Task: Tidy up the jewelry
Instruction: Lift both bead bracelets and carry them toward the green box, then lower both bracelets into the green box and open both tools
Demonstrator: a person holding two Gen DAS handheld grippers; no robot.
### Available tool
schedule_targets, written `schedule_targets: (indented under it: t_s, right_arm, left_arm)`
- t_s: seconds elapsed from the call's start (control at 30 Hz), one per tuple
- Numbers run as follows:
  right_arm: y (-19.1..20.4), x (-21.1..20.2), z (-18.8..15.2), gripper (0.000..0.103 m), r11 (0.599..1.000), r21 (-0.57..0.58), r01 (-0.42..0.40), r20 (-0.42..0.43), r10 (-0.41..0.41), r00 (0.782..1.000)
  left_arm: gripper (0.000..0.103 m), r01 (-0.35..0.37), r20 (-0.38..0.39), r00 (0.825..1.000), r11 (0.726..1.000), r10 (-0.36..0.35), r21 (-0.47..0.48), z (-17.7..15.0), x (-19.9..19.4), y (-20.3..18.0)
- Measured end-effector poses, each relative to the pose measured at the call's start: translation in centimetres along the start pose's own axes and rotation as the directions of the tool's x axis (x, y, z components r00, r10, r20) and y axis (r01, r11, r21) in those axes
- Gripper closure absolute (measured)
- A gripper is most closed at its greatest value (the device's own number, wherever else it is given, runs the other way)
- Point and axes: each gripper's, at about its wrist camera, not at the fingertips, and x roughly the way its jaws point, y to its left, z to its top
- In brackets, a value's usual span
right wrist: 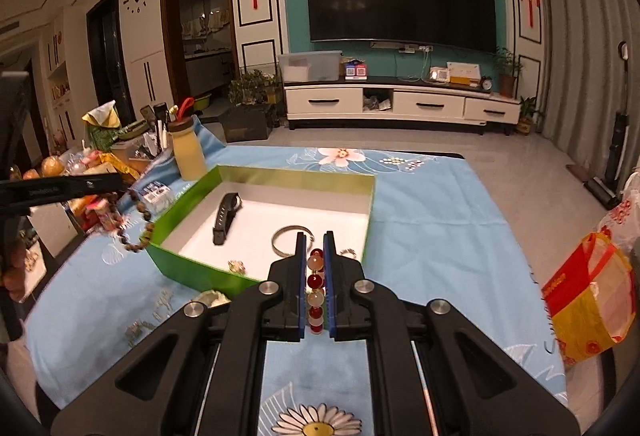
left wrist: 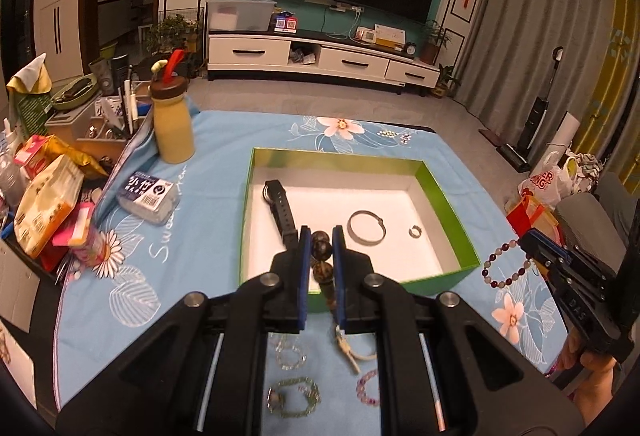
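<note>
Both-handed now: the left hand-held gripper (left wrist: 319, 236) hangs over the near wall of the green box (left wrist: 448, 196), pinching a brown bead bracelet (left wrist: 322, 250) between its blue pads. The right hand-held gripper (right wrist: 312, 240) is level at the box's near right corner, clamped on a red-and-white bead bracelet (right wrist: 315, 282). Only the left view shows loose bracelets (left wrist: 294, 394) on the table (left wrist: 224, 140) below; inside the box lie a black watch (left wrist: 282, 210), a bangle (left wrist: 366, 228) and a ring (left wrist: 415, 231).
</note>
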Motion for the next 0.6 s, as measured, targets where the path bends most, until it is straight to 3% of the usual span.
schedule_targets:
  t_s: [0.33, 0.6]
  right_arm:
    - [-1.4, 2.8, 1.9, 0.095, 0.992, 0.088, -0.093, -0.019, 0.095, 0.995]
    - [-2.1, 6.1, 2.8, 0.095, 0.985, 0.132, -0.108, -0.067, 0.117, 0.991]
  left_arm:
    - [0.093, 0.018, -0.042, 0.999, 1.000, -0.019, -0.022, 2.3, 4.5, -1.1]
    - [0.093, 0.006, -0.085, 0.996, 1.000, -0.007, -0.015, 3.3, 8.6, -2.0]
